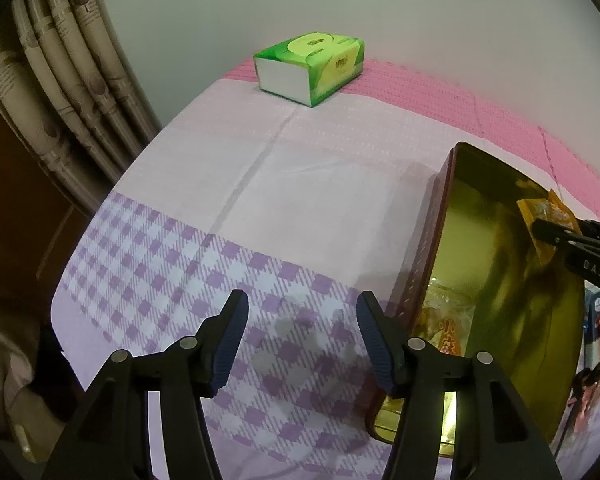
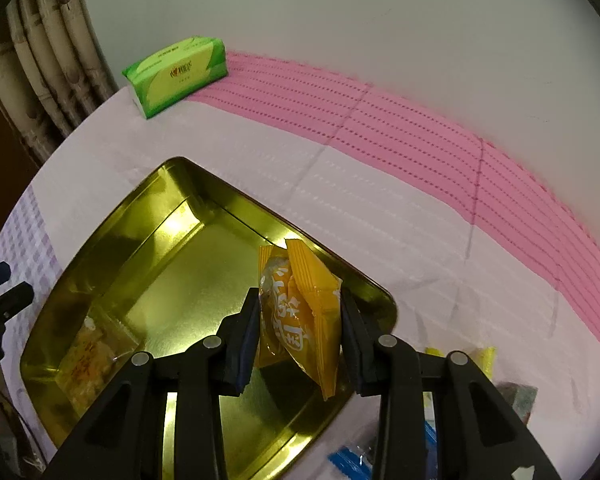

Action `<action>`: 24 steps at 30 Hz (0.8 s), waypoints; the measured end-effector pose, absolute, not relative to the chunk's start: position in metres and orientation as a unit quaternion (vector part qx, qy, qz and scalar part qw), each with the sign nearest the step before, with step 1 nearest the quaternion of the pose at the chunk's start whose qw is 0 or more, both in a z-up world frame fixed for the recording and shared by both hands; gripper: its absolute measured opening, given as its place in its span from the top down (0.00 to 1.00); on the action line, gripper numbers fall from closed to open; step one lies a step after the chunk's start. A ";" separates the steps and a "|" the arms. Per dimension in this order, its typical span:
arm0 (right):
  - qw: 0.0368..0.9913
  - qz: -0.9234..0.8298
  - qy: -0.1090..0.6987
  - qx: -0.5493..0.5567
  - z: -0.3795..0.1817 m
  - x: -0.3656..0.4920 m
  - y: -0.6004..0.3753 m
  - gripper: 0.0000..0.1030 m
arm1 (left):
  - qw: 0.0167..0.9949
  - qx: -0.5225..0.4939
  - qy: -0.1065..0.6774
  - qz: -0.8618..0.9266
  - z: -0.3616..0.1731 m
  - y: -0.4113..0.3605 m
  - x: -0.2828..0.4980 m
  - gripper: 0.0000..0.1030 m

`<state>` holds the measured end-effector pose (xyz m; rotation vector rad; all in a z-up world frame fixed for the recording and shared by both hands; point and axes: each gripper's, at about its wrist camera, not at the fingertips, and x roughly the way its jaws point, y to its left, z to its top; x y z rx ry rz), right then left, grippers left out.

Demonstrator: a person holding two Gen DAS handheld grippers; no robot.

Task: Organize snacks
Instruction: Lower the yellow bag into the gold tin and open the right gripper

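Right gripper (image 2: 300,334) fingers clamped on an orange snack packet (image 2: 306,312) above the gold tin (image 2: 172,240), another packet (image 2: 86,364) lying inside the tin, left gripper (image 1: 302,338) fingers spread wide beside the tin, green tissue pack (image 1: 310,66) beyond the tin.

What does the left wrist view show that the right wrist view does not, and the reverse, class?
Only the left wrist view shows the left gripper from behind, open over the checked cloth, and the tin's red outer wall.

Only the right wrist view shows the right gripper shut on two orange packets, plus the yellow and blue packets outside the tin.

Both show the gold tin, a packet lying inside it and the green tissue pack.
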<state>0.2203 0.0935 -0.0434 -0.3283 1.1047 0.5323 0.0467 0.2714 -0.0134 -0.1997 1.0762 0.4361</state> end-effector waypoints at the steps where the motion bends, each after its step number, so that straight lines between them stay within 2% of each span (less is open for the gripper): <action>1: 0.805 0.249 0.517 -0.154 -0.045 0.221 0.095 0.67 | 0.831 -0.095 0.508 0.206 -0.014 0.273 0.047 0.44; 12: 0.803 0.249 0.516 -0.165 -0.051 0.223 0.102 0.65 | 0.828 -0.103 0.514 0.202 -0.017 0.277 0.047 0.44; 20: 0.809 0.243 0.512 -0.153 -0.041 0.221 0.097 0.57 | 0.828 -0.098 0.516 0.196 -0.019 0.274 0.049 0.43; 24: 0.817 0.244 0.503 -0.143 -0.019 0.212 0.078 0.55 | 0.832 -0.089 0.513 0.193 -0.017 0.270 0.048 0.43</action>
